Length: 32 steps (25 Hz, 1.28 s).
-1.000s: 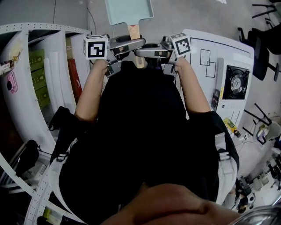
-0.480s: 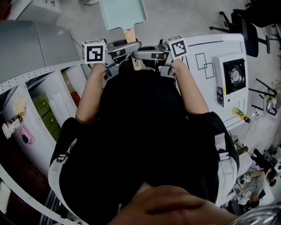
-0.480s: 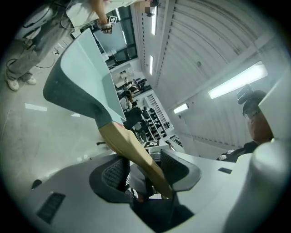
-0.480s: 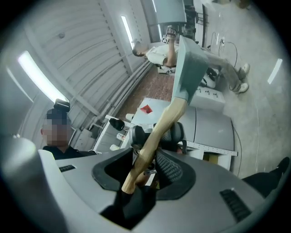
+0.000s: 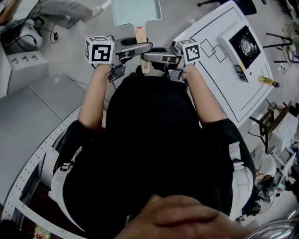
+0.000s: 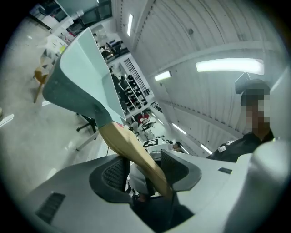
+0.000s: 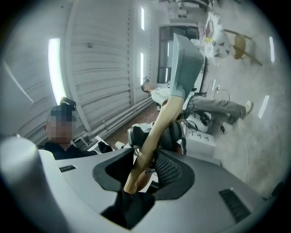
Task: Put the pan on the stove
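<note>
Start at the left gripper (image 6: 144, 167): its jaws are clamped on the wooden handle (image 6: 132, 145), which runs slantwise between them and is pinched against both pads. Now the right gripper (image 7: 143, 170), and its jaws are closing. The same handle stands between them, lying against one ribbed pad (image 7: 169, 169), but a dark gap shows on the other side, so they aren't biting yet. By my read, the left is carrying the load at this instant.

Going outward, the two grippers face each other across the handle, just in front of the person's chest. The handle's long axis points straight away from the body to the mint-green pan (image 5: 135, 10). The pan hangs in the air over the grey floor (image 5: 70, 56), resting on nothing.

And here's the relation that matters. The stove (image 5: 244, 43), with its dark round burner, sits on the white desk (image 5: 219, 88), off to the right of the jaws. It's well apart from the pan, at much the same reach out from the body. The right gripper is on the nearer side. So the coming move looks like a swing to the right over the desk's edge, then a lowering onto the burner.
</note>
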### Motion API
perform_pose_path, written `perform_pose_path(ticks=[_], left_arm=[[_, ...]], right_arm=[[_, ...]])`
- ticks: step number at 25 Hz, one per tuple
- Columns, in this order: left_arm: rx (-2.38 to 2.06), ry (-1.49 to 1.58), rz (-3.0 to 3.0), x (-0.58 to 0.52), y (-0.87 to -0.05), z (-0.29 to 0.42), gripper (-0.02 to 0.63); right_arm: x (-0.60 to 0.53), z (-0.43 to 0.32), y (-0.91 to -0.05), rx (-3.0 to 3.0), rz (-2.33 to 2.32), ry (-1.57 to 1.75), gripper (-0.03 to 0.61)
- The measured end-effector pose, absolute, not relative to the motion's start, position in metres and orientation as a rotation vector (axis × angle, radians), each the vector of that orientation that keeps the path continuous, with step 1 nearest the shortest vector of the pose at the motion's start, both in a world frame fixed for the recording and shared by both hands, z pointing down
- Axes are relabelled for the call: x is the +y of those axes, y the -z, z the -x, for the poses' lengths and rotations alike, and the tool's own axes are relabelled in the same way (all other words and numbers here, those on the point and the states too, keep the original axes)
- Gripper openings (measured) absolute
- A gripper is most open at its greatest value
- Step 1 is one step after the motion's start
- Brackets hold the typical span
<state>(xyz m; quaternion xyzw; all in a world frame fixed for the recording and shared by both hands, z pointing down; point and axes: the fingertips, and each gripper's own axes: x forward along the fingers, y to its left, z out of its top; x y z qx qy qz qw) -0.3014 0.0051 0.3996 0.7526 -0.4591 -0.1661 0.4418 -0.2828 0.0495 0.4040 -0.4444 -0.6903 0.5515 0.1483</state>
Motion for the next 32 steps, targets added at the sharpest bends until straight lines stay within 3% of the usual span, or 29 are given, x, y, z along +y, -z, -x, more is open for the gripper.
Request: perform_pose_path(ticks=[7, 20, 32], left_arm=[[-0.732, 0.189, -2.08, -0.095, -0.402, 0.236, 0.215], [-0.239, -0.02, -2.228, -0.153, -0.392, 0.114, 0.215], [-0.14, -0.016, -2.159, -0.254, -0.432, 0.024, 0.215]], right_arm=[[-0.046, 0.238, -0.409, -2.384, 0.909, -1.721, 0.153], [-0.11, 0.135, -0.402, -2.775, 0.339, -1.792, 0.155], [-0.212, 0.046, -0.439, -2.782, 0.163, -1.929, 0.155]])
